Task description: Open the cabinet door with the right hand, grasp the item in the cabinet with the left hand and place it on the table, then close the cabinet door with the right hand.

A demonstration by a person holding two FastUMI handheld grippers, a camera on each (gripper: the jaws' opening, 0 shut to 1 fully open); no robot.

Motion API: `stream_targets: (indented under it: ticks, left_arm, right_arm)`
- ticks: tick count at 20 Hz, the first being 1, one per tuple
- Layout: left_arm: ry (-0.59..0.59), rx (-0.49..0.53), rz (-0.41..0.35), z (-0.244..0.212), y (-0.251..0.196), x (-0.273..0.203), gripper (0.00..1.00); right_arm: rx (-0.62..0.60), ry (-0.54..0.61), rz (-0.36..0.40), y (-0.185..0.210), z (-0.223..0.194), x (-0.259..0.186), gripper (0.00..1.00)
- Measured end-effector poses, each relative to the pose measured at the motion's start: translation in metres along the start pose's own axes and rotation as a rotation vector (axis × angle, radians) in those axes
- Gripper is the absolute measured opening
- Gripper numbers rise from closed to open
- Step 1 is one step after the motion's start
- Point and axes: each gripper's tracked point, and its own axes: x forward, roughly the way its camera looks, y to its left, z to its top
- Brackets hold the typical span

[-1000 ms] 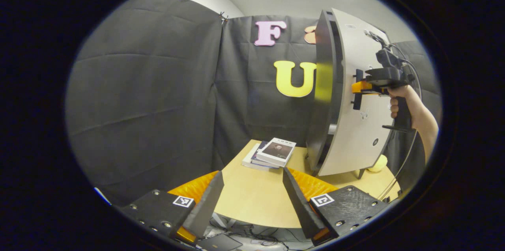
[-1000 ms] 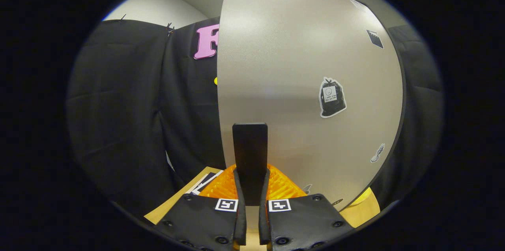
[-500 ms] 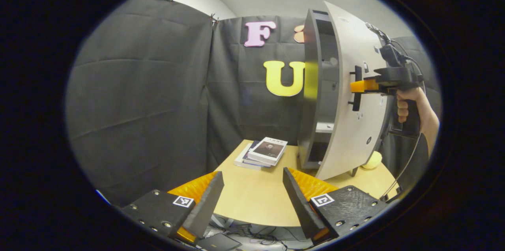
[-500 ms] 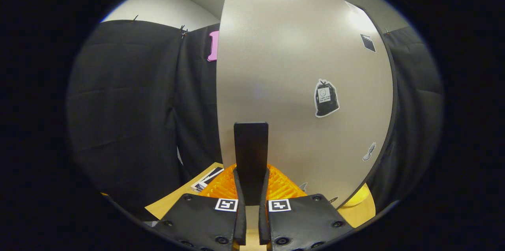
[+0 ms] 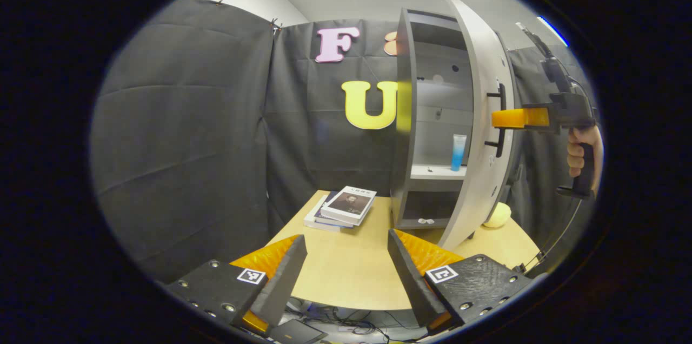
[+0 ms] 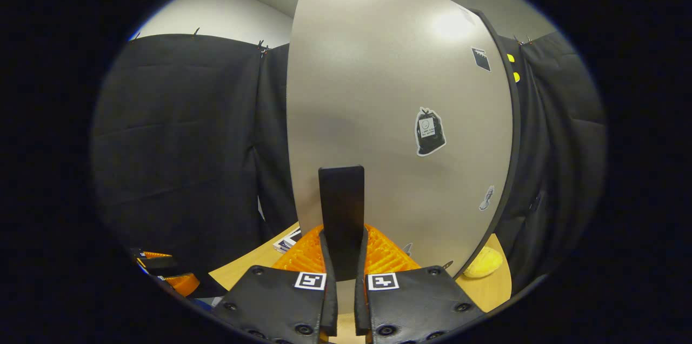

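Blue tube [image 5: 458, 152] upright on cabinet shelf [image 5: 438, 171], well beyond wide-open left hand-held gripper [image 5: 346, 265], right hand-held gripper [image 6: 344, 257] clamping door handle [image 6: 341, 209]

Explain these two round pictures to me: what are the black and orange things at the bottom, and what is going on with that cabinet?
No robot here: a person holds a pair of hand tongs in each hand, and a small camera rides on each pair. The left gripper view looks along the left tongs, which are open and hold nothing. Farther off it shows a hand holding the right tongs at the handle of the door, now swung open. The right gripper view looks along the right tongs, shut on that handle, with the door just behind. Inside the cabinet a blue tube stands on a shelf. On the table lie stacked books and a yellow lump.
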Motion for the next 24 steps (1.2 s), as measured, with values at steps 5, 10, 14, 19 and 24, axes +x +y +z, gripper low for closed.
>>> stream_targets:
  ticks: [5, 10, 14, 19, 24]
  left_arm:
    - [0.001, 0.022, -0.069, 0.007, -0.025, 0.014, 0.92]
    - [-0.003, 0.037, -0.141, 0.011, -0.05, 0.029, 0.92]
    - [0.003, 0.056, -0.193, 0.011, -0.069, 0.037, 0.92]
    - [0.005, 0.06, -0.253, 0.012, -0.089, 0.049, 0.92]
    - [0.002, 0.073, -0.304, 0.014, -0.111, 0.055, 0.92]
  right_arm:
    - [0.017, 0.017, -0.003, -0.007, -0.002, -0.013, 0.14]
    - [0.055, 0.019, -0.024, -0.015, -0.004, -0.022, 0.14]
    - [0.078, 0.017, -0.048, -0.022, -0.005, -0.024, 0.14]
    - [0.09, 0.025, -0.105, -0.029, -0.006, -0.038, 0.14]
    - [0.129, 0.014, -0.155, -0.038, -0.007, -0.043, 0.13]
